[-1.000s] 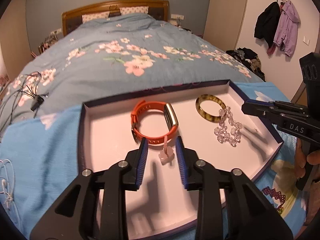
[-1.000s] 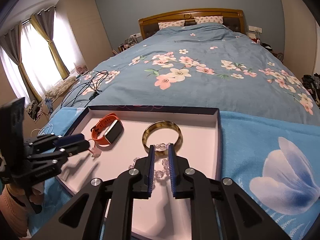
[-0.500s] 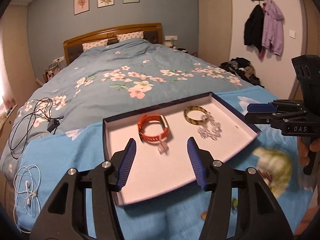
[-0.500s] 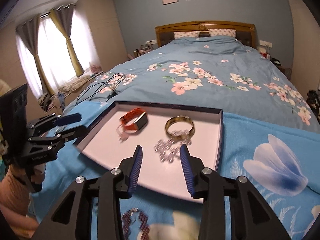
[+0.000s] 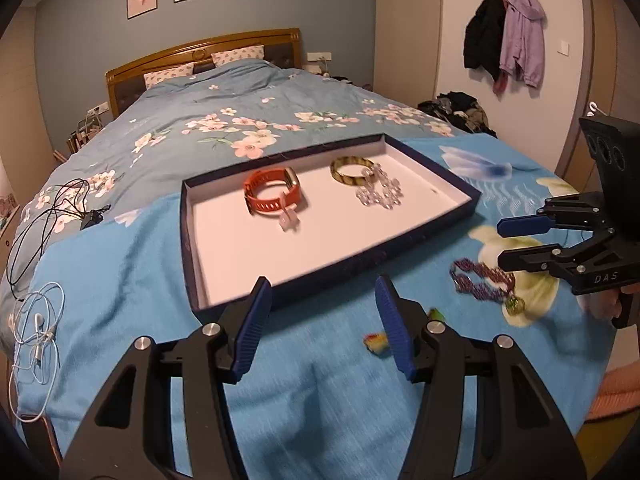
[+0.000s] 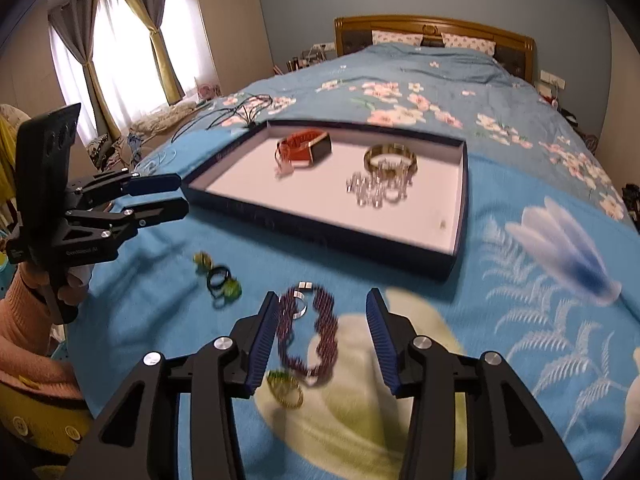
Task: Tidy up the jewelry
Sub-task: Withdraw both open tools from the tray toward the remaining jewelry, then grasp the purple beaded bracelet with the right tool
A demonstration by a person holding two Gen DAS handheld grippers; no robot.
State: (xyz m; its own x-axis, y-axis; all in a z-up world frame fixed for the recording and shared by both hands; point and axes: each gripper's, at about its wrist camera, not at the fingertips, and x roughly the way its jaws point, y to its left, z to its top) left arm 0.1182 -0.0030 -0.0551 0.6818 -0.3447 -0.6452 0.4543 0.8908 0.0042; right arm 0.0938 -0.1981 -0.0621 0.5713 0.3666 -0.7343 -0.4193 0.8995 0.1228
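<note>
A dark-rimmed tray (image 5: 192, 240) (image 6: 460, 208) lies on the blue bedspread. In it are an orange watch (image 5: 272, 194) (image 6: 306, 148), a small pink charm (image 5: 290, 222), a yellow-brown bangle (image 5: 350, 168) (image 6: 390, 158) and a clear bead bracelet (image 5: 380, 194) (image 6: 376, 190). On the blanket in front lie a purple bead bracelet (image 5: 480, 278) (image 6: 316, 332), a gold-green ring (image 6: 286, 390) and small rings (image 5: 376, 342) (image 6: 218, 280). My left gripper (image 5: 324, 330) (image 6: 174, 196) is open and empty, short of the tray. My right gripper (image 6: 324, 340) (image 5: 500, 242) is open, its fingers either side of the purple bracelet.
White earphones (image 5: 36, 328) and a black cable (image 5: 60, 208) lie on the bed to the left. Coats (image 5: 508, 36) hang on the right wall above a clothes pile (image 5: 460, 110). A curtained window (image 6: 120, 52) and the headboard (image 6: 432, 28) bound the room.
Both grippers have drawn back out of the tray and opened wide. The pink charm and clear bead bracelet stay in the tray. The purple bracelet and rings came into view.
</note>
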